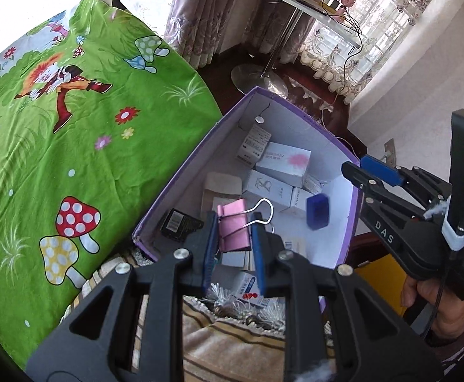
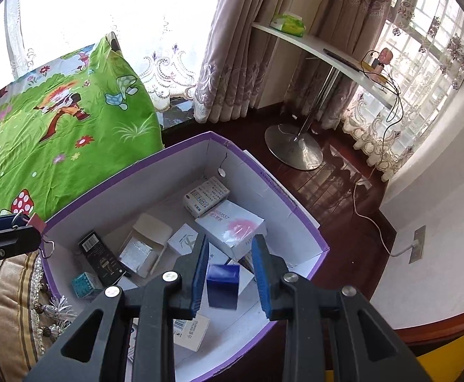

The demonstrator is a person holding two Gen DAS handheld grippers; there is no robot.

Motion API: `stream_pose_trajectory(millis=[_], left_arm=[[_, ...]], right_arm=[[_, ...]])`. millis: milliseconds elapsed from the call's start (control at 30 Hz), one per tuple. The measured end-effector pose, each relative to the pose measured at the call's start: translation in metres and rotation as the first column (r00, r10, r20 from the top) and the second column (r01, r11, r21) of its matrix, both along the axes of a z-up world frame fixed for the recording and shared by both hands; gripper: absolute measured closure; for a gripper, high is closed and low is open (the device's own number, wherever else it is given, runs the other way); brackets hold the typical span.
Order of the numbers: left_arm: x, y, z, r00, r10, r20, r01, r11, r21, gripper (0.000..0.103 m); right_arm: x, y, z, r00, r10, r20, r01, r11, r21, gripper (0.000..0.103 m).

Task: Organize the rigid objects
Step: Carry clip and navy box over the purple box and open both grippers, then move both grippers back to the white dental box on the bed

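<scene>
A purple cardboard box (image 1: 181, 187) (image 2: 130, 175) with a white inside holds several small cartons. My left gripper (image 1: 233, 226) is shut on a pink binder clip (image 1: 233, 227) and holds it over the box's near edge; the clip also shows in the right wrist view (image 2: 36, 221). My right gripper (image 2: 230, 254) is open above the box; it also shows in the left wrist view (image 1: 364, 180). A small blue box (image 2: 222, 285) (image 1: 317, 211) is between and below its spread fingers, apart from both pads, seemingly in mid-air over the box.
A green cartoon bedsheet (image 1: 73, 146) lies to the left. A striped tasselled cushion (image 1: 232, 334) lies under the box's near side. A white round table with a metal base (image 2: 294, 149) stands on the dark wood floor behind. A wall socket (image 2: 418, 243) is at the right.
</scene>
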State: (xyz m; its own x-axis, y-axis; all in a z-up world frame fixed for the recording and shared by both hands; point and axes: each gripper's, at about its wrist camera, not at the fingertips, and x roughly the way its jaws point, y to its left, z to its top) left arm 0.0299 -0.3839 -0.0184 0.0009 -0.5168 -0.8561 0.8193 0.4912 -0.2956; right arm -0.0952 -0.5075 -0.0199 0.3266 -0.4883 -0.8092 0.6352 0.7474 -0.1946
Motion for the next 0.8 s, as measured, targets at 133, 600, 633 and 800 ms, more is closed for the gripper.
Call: stream_pose_trajectory(millis=[133,600,633,800], left_arm=[[-0.005,-0.007,0.003,1.0,-0.007,0.012,0.007,1.0,0.0,0.045],[0.0,0.023,0.013,0.998,0.046,0.037,-0.046,0.999,-0.012,0.04],[0.002,0.028,0.015,0.998,0.055,0.039,-0.054,0.998,-0.011,0.04],[0.014,0.062,0.029,0.991,0.105,0.081,-0.105,0.994,-0.006,0.04]], right_arm=[[-0.003,-0.001,0.005,1.0,0.001,0.015,0.0,0.999,-0.041,0.07],[-0.001,0.002,0.009,0.998,0.032,0.049,-0.031,0.999,-0.023,0.064],[0.0,0.005,0.011,0.997,0.044,0.057,-0.044,0.999,-0.016,0.064],[0.01,0.024,0.036,0.989,0.117,0.093,-0.116,0.993,-0.011,0.062]])
